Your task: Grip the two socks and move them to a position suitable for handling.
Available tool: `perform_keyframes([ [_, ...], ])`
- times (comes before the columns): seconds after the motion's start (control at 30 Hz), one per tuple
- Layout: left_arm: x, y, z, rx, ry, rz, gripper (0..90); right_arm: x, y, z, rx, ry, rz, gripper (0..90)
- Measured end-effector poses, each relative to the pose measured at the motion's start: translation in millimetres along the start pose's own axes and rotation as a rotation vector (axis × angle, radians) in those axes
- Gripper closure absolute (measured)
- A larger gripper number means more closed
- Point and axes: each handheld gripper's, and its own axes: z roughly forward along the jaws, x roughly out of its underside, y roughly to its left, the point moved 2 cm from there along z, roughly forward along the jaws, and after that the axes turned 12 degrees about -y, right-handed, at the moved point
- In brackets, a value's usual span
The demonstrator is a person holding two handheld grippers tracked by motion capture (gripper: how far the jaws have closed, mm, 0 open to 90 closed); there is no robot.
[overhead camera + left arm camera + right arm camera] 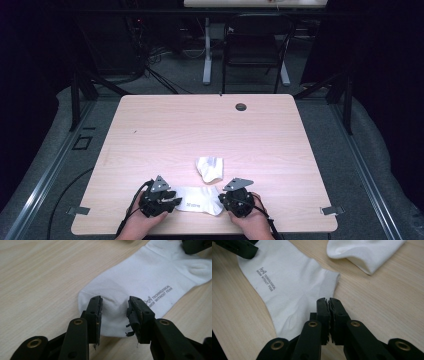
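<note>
White sock [140, 280] flat, grey lettering; left gripper [115, 306] spread, right gripper [329, 303] pinching cuff.

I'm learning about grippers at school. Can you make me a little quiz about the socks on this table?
1. True or false: the left gripper has its jaws apart over the toe end of the flat sock.
2. How many socks lie on the table? A) one B) two C) three
3. Fill in: the right gripper is ____ at the flat sock's cuff edge.

Key
1. True. Its jaws stand apart with the sock's end between them.
2. B. The flat sock and a folded sock just beyond it.
3. Shut. Whether cloth is pinched between its jaws cannot be told.
</note>
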Motion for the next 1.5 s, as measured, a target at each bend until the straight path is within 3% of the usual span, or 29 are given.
perform_keyframes([
  [0.27, 2.6, -17.5, -1.9, 0.027, 0.017, 0.014, 62.9, 1.7, -3.0, -7.1, 0.016, 0.032, -0.033, 87.0],
  [0.4, 3.0, -21.7, -2.5, 0.036, 0.018, 0.011, 62.1, 1.4, -3.4, -8.3, 0.011, 0.036, -0.019, 84.1],
  [0.57, 0.4, -19.7, -3.4, 0.040, 0.006, 0.003, 59.3, -3.1, 0.1, -10.1, 0.002, 0.005, -0.024, 80.3],
  [0.73, -6.1, -10.9, -6.9, 0.021, -0.045, 0.000, 56.1, -10.6, 2.5, -9.4, 0.016, -0.035, -0.046, 77.9],
  [0.77, -8.0, -5.4, -7.1, 0.004, -0.064, 0.021, 55.7, -15.6, 0.0, -8.0, 0.021, -0.052, -0.044, 77.0],
  [0.83, -8.4, -2.6, -6.7, -0.005, -0.068, 0.020, 55.3, -18.1, -1.6, -6.6, 0.024, -0.053, -0.042, 76.7],
  [0.93, -9.3, 10.0, -5.5, -0.031, -0.070, 0.002, 54.2, -29.0, -7.9, 2.5, 0.035, -0.049, -0.023, 74.6],
  [1.03, -10.0, 15.0, -6.4, -0.038, -0.080, -0.010, 54.2, -34.2, -9.4, 8.4, 0.046, -0.051, -0.035, 74.3],
  [1.17, -11.6, 24.8, -10.8, -0.051, -0.096, -0.027, 54.2, -52.5, -11.1, 29.6, 0.051, -0.054, -0.020, 71.8],
  [1.33, -11.4, 28.4, -11.4, -0.054, -0.101, -0.039, 54.2, -69.5, -9.0, 50.9, 0.065, -0.056, -0.021, 68.8],
  [1.5, -11.7, 29.8, -11.5, -0.052, -0.101, -0.041, 54.2, -75.2, -8.7, 63.1, 0.077, -0.047, -0.019, 67.6],
])
